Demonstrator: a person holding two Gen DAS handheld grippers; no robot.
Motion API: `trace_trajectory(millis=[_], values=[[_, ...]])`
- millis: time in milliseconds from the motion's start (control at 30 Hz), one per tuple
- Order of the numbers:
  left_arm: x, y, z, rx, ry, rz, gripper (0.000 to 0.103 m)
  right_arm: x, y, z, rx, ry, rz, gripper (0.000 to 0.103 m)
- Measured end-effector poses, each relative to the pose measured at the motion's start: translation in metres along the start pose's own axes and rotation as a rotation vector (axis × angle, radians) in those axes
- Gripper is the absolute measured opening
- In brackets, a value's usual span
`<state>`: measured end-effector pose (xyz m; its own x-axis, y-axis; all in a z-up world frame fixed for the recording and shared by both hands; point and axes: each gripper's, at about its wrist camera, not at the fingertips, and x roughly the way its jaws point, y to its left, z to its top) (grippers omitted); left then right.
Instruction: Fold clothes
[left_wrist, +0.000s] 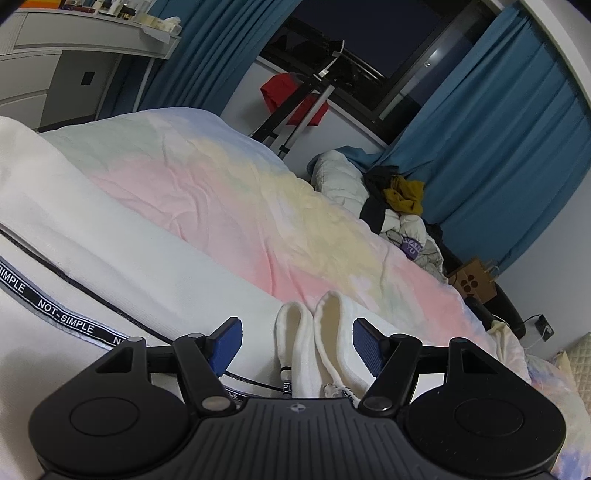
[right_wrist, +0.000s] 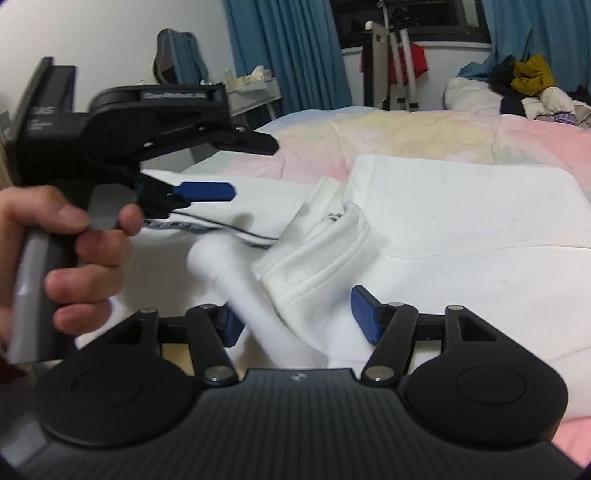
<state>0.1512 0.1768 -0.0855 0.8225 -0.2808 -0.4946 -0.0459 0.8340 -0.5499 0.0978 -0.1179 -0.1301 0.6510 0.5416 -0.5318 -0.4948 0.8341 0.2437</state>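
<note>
A white sweatshirt (right_wrist: 461, 214) with a black "NOT-SIMPLE" tape (left_wrist: 70, 317) lies spread on a pastel duvet (left_wrist: 229, 192). In the left wrist view its stand-up collar (left_wrist: 314, 332) rises between the blue pads of my left gripper (left_wrist: 297, 345), which is open and not touching it. The right wrist view shows the collar (right_wrist: 317, 254) and a fold of white cloth between the wide-apart pads of my right gripper (right_wrist: 297, 321), also open. The left gripper (right_wrist: 240, 166) appears there too, held by a hand (right_wrist: 81, 251) above the sweatshirt's left side.
A heap of dark, mustard and white clothes (left_wrist: 399, 199) sits at the bed's far end. Blue curtains (left_wrist: 498, 147) hang behind it. A red garment (left_wrist: 291, 96) hangs on a rack by the window. A white desk (left_wrist: 74, 48) stands at the far left, a brown paper bag (left_wrist: 476, 280) beside the bed.
</note>
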Motion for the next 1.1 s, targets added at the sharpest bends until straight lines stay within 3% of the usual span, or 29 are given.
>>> trace_trajectory(millis=[133,233,333,500,567,633,733,800,900,1033,1100], values=[[-0.004,0.001,0.001,-0.01,-0.009,-0.001,0.069,-0.025,0.001,0.009,0.032,-0.051,0.073,0.062],[-0.006,0.0,0.002,-0.011,-0.013,-0.012,0.069,-0.037,-0.004,0.015,0.035,-0.129,0.023,0.063],[-0.007,-0.002,0.003,-0.017,-0.008,-0.041,0.069,-0.034,-0.013,0.015,0.059,-0.137,-0.017,0.064],[-0.007,-0.006,0.003,-0.011,0.001,-0.079,0.069,-0.023,-0.014,0.012,0.1,-0.082,0.105,0.064],[-0.006,-0.006,0.004,-0.015,0.006,-0.091,0.069,-0.027,-0.007,0.013,0.084,-0.093,0.212,0.063],[-0.006,-0.005,0.004,-0.016,0.009,-0.099,0.069,-0.034,0.004,0.014,0.04,-0.125,0.234,0.062],[-0.007,-0.005,0.004,-0.013,0.005,-0.102,0.069,-0.043,0.011,0.013,-0.032,-0.19,0.163,0.062],[-0.006,-0.004,0.004,-0.014,0.006,-0.104,0.069,-0.043,0.007,0.014,-0.015,-0.2,0.097,0.062],[-0.005,-0.004,0.004,-0.01,0.015,-0.116,0.069,-0.028,-0.002,0.014,-0.011,-0.124,-0.022,0.064],[0.0,-0.006,0.003,-0.005,0.04,-0.155,0.069,0.001,0.002,0.002,-0.088,0.025,-0.058,0.063],[0.003,-0.004,0.001,-0.026,0.07,-0.196,0.069,-0.003,0.004,0.004,-0.099,0.022,-0.073,0.063]])
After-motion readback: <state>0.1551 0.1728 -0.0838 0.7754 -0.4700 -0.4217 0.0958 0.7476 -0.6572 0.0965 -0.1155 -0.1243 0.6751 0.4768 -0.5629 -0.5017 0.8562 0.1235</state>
